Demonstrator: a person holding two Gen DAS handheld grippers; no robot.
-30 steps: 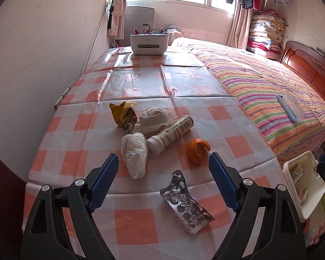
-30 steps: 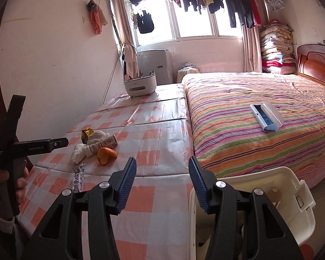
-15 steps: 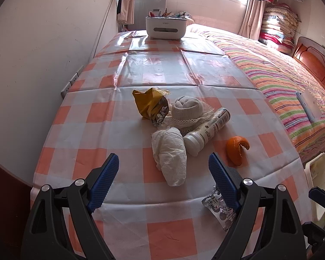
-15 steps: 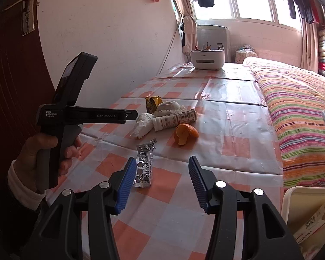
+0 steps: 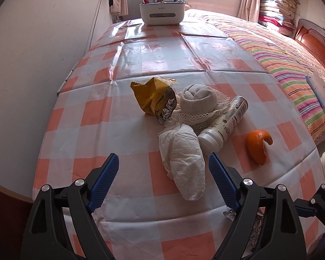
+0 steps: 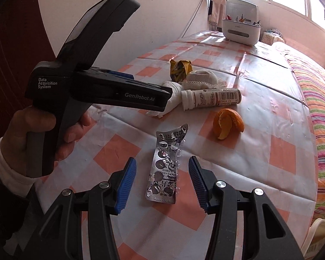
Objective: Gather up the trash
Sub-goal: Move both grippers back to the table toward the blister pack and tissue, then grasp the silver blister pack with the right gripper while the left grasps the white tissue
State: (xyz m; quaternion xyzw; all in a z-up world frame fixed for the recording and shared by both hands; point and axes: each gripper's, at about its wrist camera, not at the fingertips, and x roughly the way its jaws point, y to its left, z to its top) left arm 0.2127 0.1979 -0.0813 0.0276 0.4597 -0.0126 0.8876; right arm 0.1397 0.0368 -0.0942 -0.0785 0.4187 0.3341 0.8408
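Observation:
Trash lies on a checked tablecloth (image 5: 93, 112). A crumpled white tissue (image 5: 182, 158) sits between and just beyond the blue fingers of my left gripper (image 5: 163, 173), which is open and above it. Behind it lie a yellow foil wrapper (image 5: 153, 96), a rolled white sock on lace (image 5: 198, 100), a white tube bottle (image 5: 224, 123) and an orange peel (image 5: 257, 146). In the right wrist view my right gripper (image 6: 162, 181) stands open over an empty silver pill blister (image 6: 166, 169), pads apart from it. The orange peel (image 6: 227, 123) and the bottle (image 6: 212, 100) lie beyond.
A white organiser box (image 5: 161, 14) with pens stands at the table's far end. A striped bed (image 5: 281, 52) runs along the right side, a wall (image 5: 32, 43) along the left. A white bin's rim (image 6: 322, 236) shows at the table's near right corner. A hand (image 6: 32, 136) holds the left gripper's handle.
My left gripper moved forward and down until the tissue lay between its fingers. My right gripper swung left from the white bin to the pill blister. Both kept their openings.

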